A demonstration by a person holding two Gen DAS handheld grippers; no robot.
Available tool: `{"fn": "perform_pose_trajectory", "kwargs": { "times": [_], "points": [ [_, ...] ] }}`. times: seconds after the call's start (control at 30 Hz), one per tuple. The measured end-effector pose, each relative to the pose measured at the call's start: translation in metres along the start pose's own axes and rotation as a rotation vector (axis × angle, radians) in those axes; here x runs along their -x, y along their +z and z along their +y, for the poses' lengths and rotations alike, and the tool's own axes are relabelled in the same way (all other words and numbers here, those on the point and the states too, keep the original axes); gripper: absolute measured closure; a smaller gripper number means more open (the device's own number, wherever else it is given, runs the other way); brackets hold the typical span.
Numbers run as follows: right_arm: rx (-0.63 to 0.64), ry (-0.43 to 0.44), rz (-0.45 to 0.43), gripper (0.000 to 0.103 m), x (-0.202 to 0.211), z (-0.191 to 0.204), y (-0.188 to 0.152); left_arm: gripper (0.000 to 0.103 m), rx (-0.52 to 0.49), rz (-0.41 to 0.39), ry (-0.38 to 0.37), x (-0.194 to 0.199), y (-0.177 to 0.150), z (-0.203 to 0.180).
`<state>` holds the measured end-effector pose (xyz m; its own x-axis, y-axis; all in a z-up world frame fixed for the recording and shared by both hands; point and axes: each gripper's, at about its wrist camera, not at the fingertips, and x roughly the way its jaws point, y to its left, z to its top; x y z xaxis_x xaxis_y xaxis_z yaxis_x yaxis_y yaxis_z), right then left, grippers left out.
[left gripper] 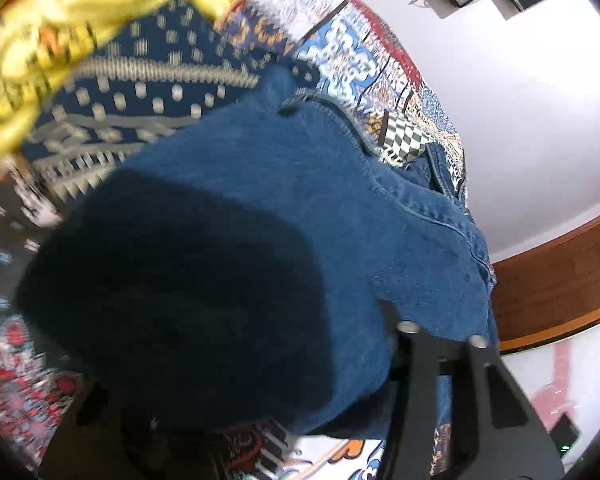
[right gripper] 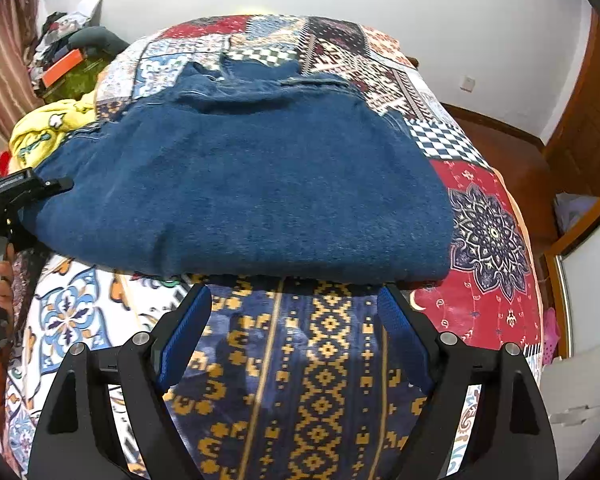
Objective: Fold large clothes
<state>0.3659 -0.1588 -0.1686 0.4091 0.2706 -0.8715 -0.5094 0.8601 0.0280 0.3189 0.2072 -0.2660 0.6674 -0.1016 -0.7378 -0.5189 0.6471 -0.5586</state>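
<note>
A large blue denim garment (right gripper: 240, 184) lies folded in a thick stack on the patchwork bedspread (right gripper: 332, 360). My right gripper (right gripper: 294, 300) is open, just short of the stack's near edge, with blue pads (right gripper: 184, 340) and nothing between them. My left gripper (right gripper: 56, 184) shows in the right wrist view at the stack's left edge, touching the denim. In the left wrist view the denim (left gripper: 300, 220) fills the middle and covers the fingers, so I cannot tell whether it grips the cloth.
A yellow printed garment (right gripper: 48, 128) lies bunched at the bed's left side and also shows in the left wrist view (left gripper: 60, 20). Clutter with an orange box (right gripper: 60, 68) sits beyond it. A wooden door (right gripper: 588, 112) and brown floor lie to the right.
</note>
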Motion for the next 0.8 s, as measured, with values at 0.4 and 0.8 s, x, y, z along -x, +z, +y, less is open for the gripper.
{"fn": "perform_pose_trajectory", "kwargs": {
  "times": [0.4,0.8],
  "points": [
    [0.064,0.103,-0.097,0.02,0.043,0.038,0.022,0.067,-0.296,-0.32,0.013,0.13,0.001,-0.075],
    [0.115,0.387,0.051,0.018,-0.027,0.139,0.056,0.067,-0.415,-0.344,0.135,0.14,-0.003,-0.047]
  ]
}}
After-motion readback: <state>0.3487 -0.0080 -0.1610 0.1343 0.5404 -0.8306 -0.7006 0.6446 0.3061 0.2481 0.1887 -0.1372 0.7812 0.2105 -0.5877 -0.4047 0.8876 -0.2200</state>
